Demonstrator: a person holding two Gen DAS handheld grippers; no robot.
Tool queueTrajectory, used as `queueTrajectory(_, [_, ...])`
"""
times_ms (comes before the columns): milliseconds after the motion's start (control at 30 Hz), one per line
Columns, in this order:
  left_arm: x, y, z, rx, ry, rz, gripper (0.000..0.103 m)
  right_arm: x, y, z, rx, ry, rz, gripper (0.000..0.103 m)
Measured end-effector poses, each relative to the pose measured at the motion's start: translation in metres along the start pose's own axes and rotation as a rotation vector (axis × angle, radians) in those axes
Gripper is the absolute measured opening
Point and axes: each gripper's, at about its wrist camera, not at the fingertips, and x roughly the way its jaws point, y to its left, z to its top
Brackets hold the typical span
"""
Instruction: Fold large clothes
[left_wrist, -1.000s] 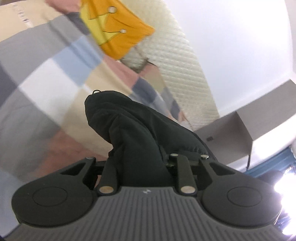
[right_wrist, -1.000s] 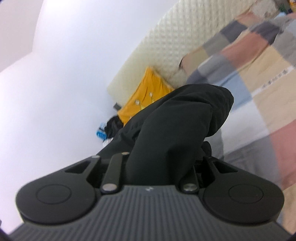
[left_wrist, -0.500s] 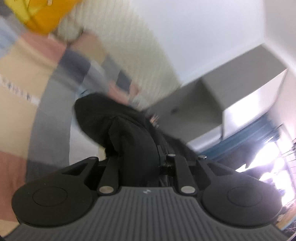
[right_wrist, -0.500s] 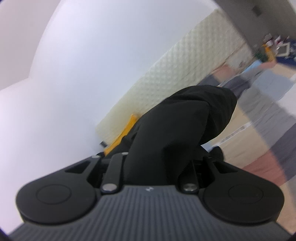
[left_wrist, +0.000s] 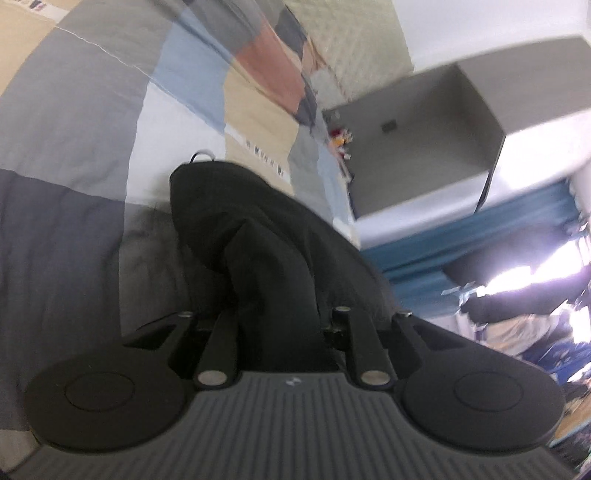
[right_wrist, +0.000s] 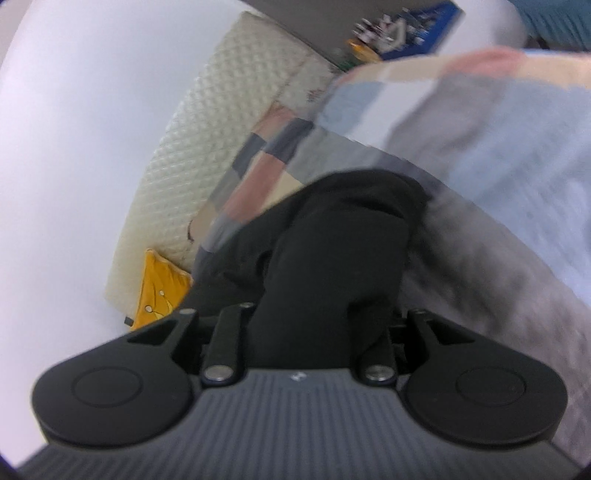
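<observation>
Left wrist view: the left claw (left_wrist: 273, 295) is clamped on a bunched fold of matte black garment (left_wrist: 255, 236), which hides its fingertips, above a soft patchwork quilt (left_wrist: 92, 92); a grey cabinet (left_wrist: 417, 147) stands beyond.

Right wrist view: the right claw (right_wrist: 325, 295), jaws just easing wider, grips the black garment too, fingertips buried. A dimpled cream headboard (right_wrist: 221, 122) and an orange pillow (right_wrist: 162, 288) lie behind.

Two grippers (left_wrist: 277, 332) (right_wrist: 314, 332), one black garment (left_wrist: 258, 236), one quilt (left_wrist: 74, 129), one yellow cushion (right_wrist: 159, 288)

Our left gripper (left_wrist: 280, 306) and right gripper (right_wrist: 314, 306) share one build: ribbed dark-grey body, black rounded side lobes, two silver pivot screws, a small pale mark.
</observation>
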Motion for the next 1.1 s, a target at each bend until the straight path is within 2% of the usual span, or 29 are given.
queueTrajectory(200, [0.014,0.014,-0.010,0.037,0.044,0.059,0.024,0.005,-0.035,-0.020,0.076,-0.013,0.018,0.044])
queueTrajectory(467, [0.021,0.033,-0.024,-0.001,0.048,0.038,0.028,0.014,-0.049,-0.029,0.105,-0.023,0.030,0.048])
queueTrajectory(600, [0.018,0.025,-0.020,0.022,0.049,0.047,0.031,0.014,-0.044,-0.025,0.107,-0.009,-0.005,0.049])
queueTrajectory(633, [0.015,0.020,-0.019,0.036,0.045,0.062,0.036,0.013,-0.041,-0.024,0.103,-0.005,-0.017,0.049])
queueTrajectory(667, [0.011,0.013,-0.017,0.054,0.048,0.085,0.046,0.012,-0.037,-0.021,0.100,-0.001,-0.033,0.050])
queueTrajectory(767, [-0.003,-0.010,-0.015,0.120,0.063,0.150,0.062,0.009,-0.023,-0.015,0.104,0.013,-0.096,0.056])
queueTrajectory(833, [-0.013,-0.027,-0.013,0.172,0.062,0.216,0.070,0.004,-0.008,-0.011,0.094,0.021,-0.154,0.057])
queueTrajectory(933, [-0.033,-0.055,-0.014,0.237,0.044,0.275,0.074,-0.006,0.019,-0.008,0.038,0.026,-0.253,0.057])
queueTrajectory(1100, [-0.076,-0.093,-0.021,0.304,-0.005,0.306,0.085,-0.021,0.045,-0.008,0.039,0.069,-0.322,0.058])
